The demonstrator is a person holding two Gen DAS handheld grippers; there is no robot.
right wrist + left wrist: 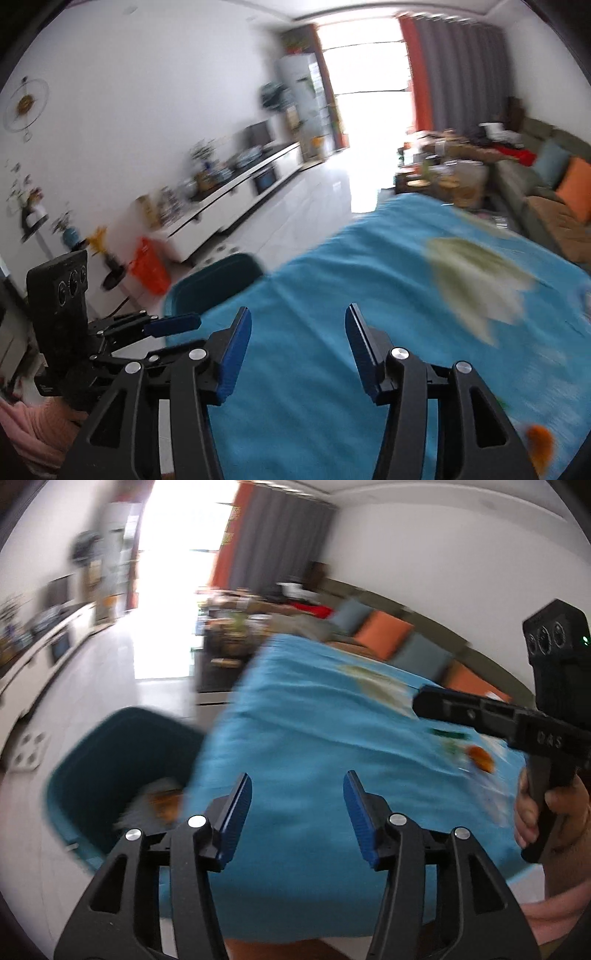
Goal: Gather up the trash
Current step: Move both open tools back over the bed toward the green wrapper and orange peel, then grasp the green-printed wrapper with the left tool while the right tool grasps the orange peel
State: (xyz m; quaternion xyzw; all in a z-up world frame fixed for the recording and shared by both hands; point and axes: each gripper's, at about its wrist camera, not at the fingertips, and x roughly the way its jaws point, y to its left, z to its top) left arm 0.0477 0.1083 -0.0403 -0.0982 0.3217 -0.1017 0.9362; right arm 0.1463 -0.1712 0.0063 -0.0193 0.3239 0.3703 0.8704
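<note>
Left gripper [297,794] and right gripper [298,328] standing half spread, gripping nothing; teal bin [110,760] beside left gripper holding blurred trash [159,801].

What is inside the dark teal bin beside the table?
In the teal bin, some crumpled pale trash with an orange-brown piece lies near the table-side wall. It is blurred, so its kind is unclear. The blue tablecloth hides the bin's far corner.

A table [314,280] is covered by a blue cloth [314,720], on which crumpled wrappers [476,280] and an orange scrap [541,441] are scattered.
</note>
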